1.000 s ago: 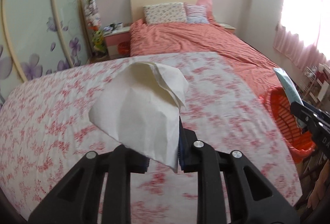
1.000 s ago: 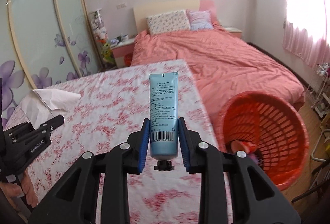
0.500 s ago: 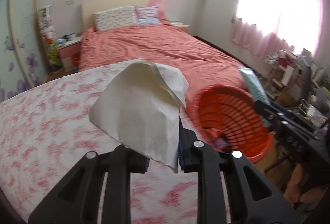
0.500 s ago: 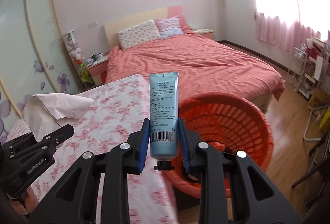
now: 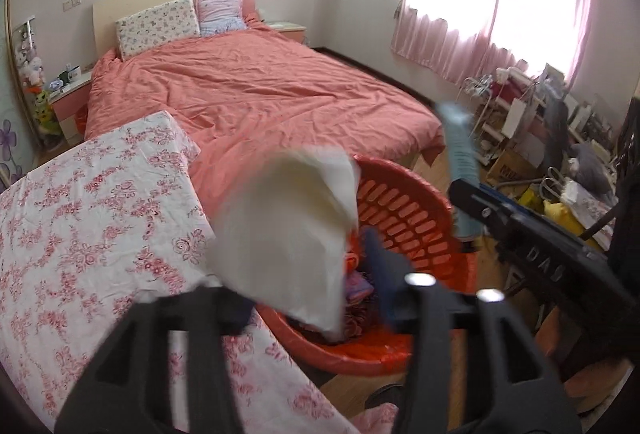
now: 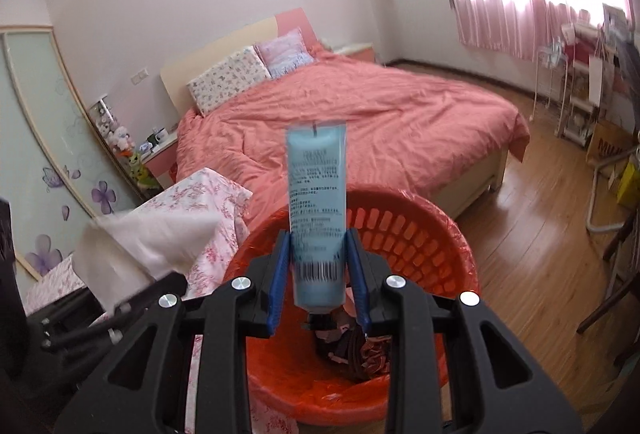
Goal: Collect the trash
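Observation:
A white tissue (image 5: 288, 226) hangs blurred between the fingers of my left gripper (image 5: 310, 294), whose jaws are opening; the pads no longer press on it. It is over the near rim of the orange trash basket (image 5: 404, 206), which holds some rubbish. My right gripper (image 6: 318, 262) is shut on a blue tube (image 6: 318, 194), cap downward, directly above the basket (image 6: 404, 230); its jaws are just starting to open. From the right wrist, the tissue (image 6: 148, 242) and left gripper (image 6: 168, 284) show at the left. The left wrist view has the tube (image 5: 460, 154) at the right.
The basket stands on the wooden floor (image 6: 540, 234) beside a surface with a red floral cloth (image 5: 80, 226). A bed with a salmon cover (image 5: 248, 94) lies behind. Cluttered racks and boxes (image 5: 520, 138) line the window side; a metal chair frame (image 6: 596, 210) is at right.
Both grippers swung right from over the floral cloth to above the orange basket. The left jaws spread apart and the tissue came loose; the tube stays clamped in the right.

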`<action>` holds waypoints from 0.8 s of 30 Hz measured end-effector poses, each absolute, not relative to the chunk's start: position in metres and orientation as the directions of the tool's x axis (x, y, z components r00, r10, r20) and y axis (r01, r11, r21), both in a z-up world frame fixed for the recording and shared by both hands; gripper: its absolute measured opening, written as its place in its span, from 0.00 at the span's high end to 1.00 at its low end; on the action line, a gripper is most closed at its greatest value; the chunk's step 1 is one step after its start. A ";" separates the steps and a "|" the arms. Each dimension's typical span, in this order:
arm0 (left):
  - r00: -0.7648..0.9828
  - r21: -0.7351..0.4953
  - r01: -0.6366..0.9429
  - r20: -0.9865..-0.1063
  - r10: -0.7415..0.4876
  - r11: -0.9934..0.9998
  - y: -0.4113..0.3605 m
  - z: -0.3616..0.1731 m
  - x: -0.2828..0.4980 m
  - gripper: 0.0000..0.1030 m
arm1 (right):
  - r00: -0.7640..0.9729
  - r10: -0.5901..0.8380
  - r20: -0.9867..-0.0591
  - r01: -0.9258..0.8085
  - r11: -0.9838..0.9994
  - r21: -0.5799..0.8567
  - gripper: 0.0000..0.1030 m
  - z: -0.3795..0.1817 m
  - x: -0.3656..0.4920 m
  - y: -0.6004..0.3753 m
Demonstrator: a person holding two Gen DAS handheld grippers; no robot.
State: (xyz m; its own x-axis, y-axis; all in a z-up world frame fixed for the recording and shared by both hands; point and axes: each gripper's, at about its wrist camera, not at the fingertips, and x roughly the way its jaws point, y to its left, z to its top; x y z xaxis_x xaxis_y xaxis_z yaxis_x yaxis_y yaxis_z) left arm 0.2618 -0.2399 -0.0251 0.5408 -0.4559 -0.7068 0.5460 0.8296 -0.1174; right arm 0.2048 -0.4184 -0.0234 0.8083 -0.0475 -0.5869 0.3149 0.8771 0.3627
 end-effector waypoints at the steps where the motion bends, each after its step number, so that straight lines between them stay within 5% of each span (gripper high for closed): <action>1: 0.540 -0.110 0.540 -0.715 -0.444 0.835 -0.242 -0.029 0.265 0.43 | 0.805 -0.039 -0.592 0.319 0.870 0.377 0.62 -0.027 0.206 -0.422; 10: 0.557 -0.107 0.484 -0.727 -0.401 0.868 -0.201 -0.038 0.267 0.35 | 0.812 -0.079 -0.579 0.323 0.887 0.332 0.40 -0.020 0.183 -0.409; 21: 0.748 0.002 0.339 -0.607 -0.268 0.941 -0.100 0.007 0.195 0.08 | 0.859 -0.235 -0.454 0.340 0.926 0.163 0.04 0.025 0.127 -0.352; 24: 0.796 0.032 0.279 -0.567 -0.213 0.960 -0.074 0.016 0.168 0.04 | 0.858 -0.320 -0.403 0.379 0.923 0.073 0.02 0.033 0.109 -0.330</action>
State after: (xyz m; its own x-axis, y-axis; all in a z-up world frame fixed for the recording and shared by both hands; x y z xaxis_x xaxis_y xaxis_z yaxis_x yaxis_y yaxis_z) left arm 0.1678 -0.0741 0.0159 0.7960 -0.2129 -0.5666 0.2793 0.9597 0.0318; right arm 0.1087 -0.3299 0.0330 0.8576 -0.3199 -0.4028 0.3787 0.9226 0.0735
